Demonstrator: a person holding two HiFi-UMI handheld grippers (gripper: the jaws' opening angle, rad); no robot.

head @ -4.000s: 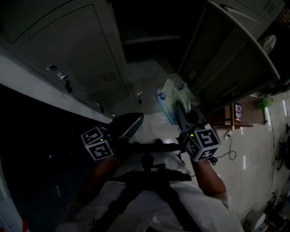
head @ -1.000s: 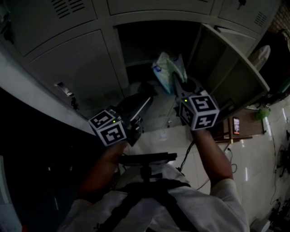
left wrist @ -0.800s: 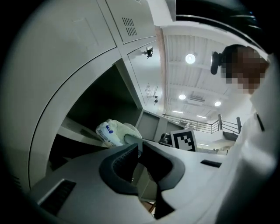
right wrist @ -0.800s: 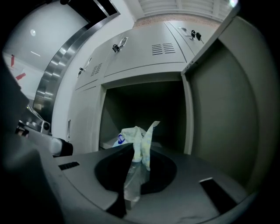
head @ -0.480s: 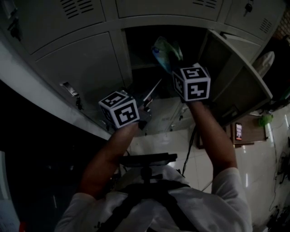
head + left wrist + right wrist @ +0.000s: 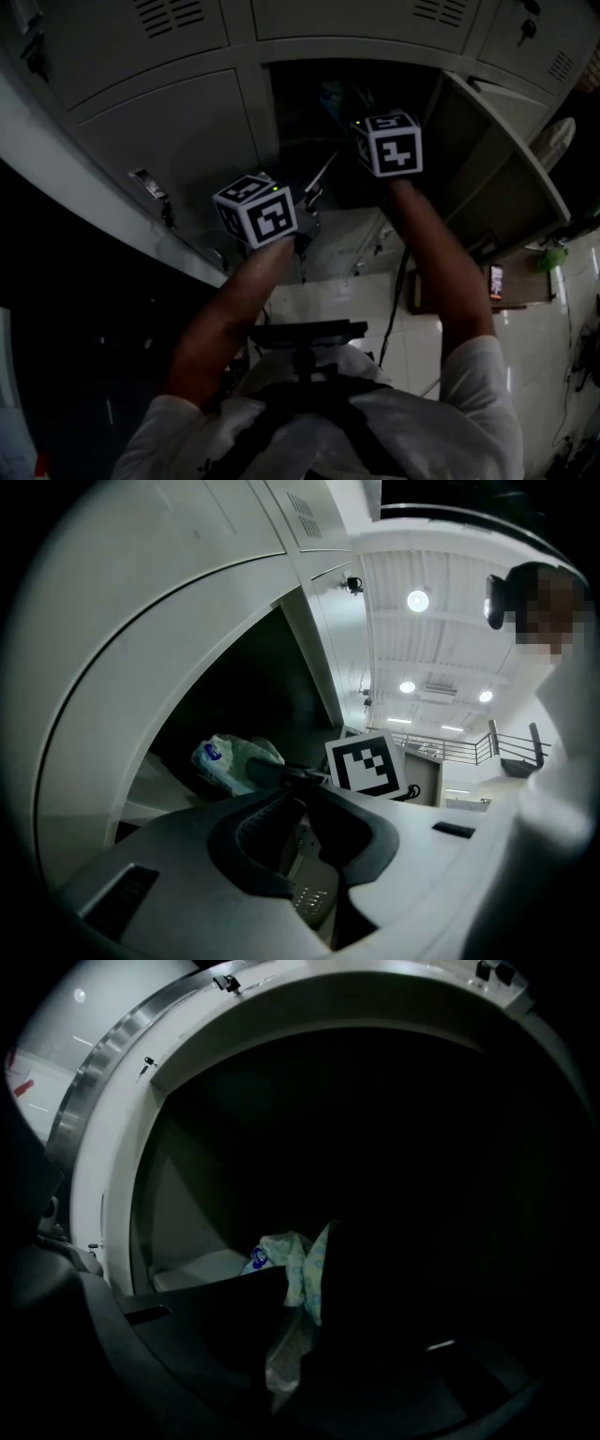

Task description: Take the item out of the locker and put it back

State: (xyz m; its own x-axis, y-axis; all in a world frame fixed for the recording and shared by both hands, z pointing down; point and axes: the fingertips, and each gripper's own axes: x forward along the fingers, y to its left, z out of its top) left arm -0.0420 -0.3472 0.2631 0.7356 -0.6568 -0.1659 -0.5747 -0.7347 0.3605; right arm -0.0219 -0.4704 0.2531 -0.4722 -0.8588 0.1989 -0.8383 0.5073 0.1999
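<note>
A pale green and white packet [image 6: 292, 1265] in clear plastic hangs from my right gripper [image 6: 306, 1283], whose jaws are shut on its lower part. In the head view that gripper's marker cube [image 6: 387, 145] is at the mouth of the open locker compartment [image 6: 309, 103], and the packet [image 6: 335, 94] shows faintly inside the dark opening. From the left gripper view the packet [image 6: 227, 761] is just above the compartment's shelf. My left gripper [image 6: 316, 186] is lower and to the left, outside the locker, its jaws together and holding nothing.
The compartment's door [image 6: 492, 164] stands open to the right of my right arm. Closed locker doors [image 6: 178, 141] fill the left and top. A phone [image 6: 495, 279] lies on a wooden stand by the tiled floor, lower right.
Both grippers have risen toward the lockers. The right one has carried the packet from outside, in front of the opening, into the dark compartment.
</note>
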